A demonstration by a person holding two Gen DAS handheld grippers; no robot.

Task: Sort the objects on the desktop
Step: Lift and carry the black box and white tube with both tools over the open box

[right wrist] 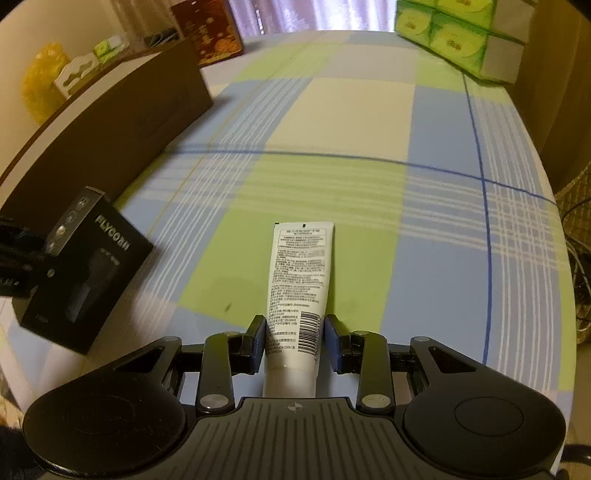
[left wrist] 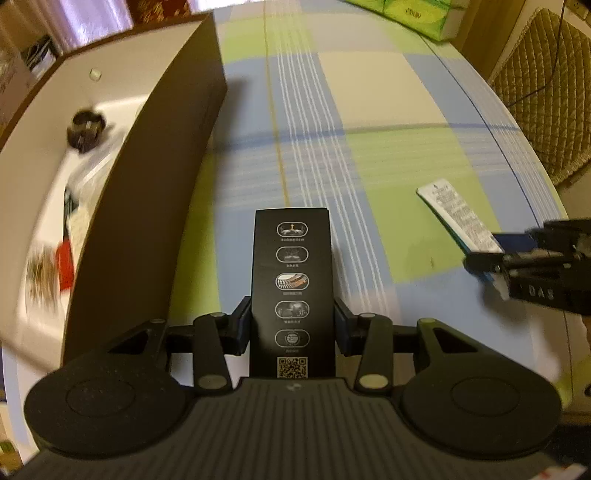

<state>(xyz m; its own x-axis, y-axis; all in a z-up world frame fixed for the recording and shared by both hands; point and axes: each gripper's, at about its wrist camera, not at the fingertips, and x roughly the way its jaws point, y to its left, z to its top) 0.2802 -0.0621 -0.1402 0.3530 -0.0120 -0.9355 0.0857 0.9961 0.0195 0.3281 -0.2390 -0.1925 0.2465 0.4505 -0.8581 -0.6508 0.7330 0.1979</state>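
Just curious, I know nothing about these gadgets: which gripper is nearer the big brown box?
Left. The left gripper, holding a black carton, is beside the brown box; the right gripper is farther out.

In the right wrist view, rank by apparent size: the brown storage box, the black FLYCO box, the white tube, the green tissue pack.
1. brown storage box
2. black FLYCO box
3. green tissue pack and white tube: too close to rank; the pack is far and cropped, the tube near the camera.
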